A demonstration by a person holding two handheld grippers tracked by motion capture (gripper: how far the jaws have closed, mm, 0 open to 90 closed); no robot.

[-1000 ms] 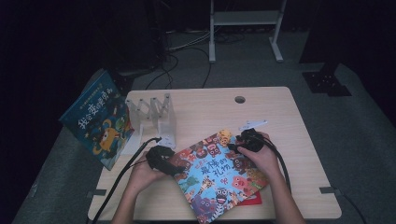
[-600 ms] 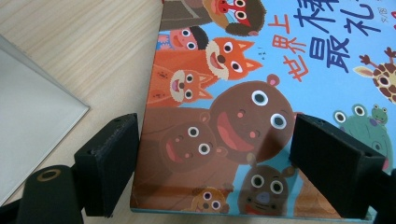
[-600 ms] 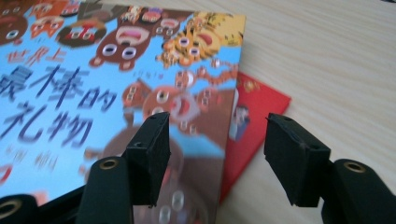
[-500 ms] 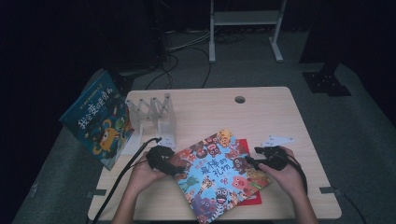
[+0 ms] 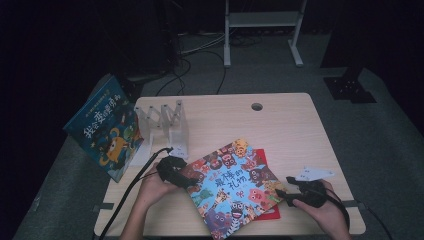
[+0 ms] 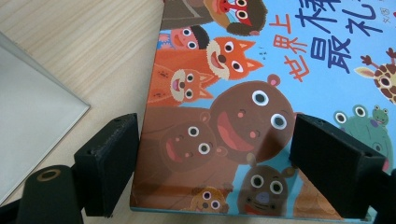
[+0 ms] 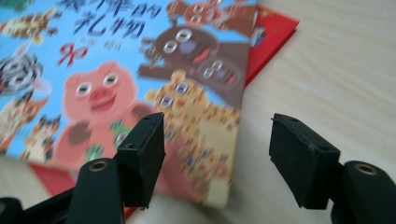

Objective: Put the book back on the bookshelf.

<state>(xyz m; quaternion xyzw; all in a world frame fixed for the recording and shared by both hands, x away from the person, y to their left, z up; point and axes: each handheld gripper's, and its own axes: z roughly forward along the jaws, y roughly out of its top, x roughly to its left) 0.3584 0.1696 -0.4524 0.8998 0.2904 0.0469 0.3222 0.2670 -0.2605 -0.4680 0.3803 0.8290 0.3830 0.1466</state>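
Both hand-held grippers are seen with their jaws spread apart and nothing clamped: the left gripper (image 5: 186,179) is set at the left edge of the animal picture book (image 5: 234,186), one jaw over the bare wood and the other over the cover in the left gripper view, while the right gripper (image 5: 281,195) is brought to the book's right edge, its jaws straddling that edge in the right gripper view. The book is found lying flat and skewed on the near middle of the wooden table (image 5: 285,125), on top of a red book (image 5: 267,165) that peeks out on the right. As judged, no lift is yet made; the grasp and the transfer are left to do, probably to the clear book rack (image 5: 167,122) standing well apart at the far left. Beside that rack a second blue picture book (image 5: 102,127) is propped at the table's left edge. A small white paper (image 5: 314,173) lies near the right gripper. Little is seen in the way, though the red book underneath may be dragged along.
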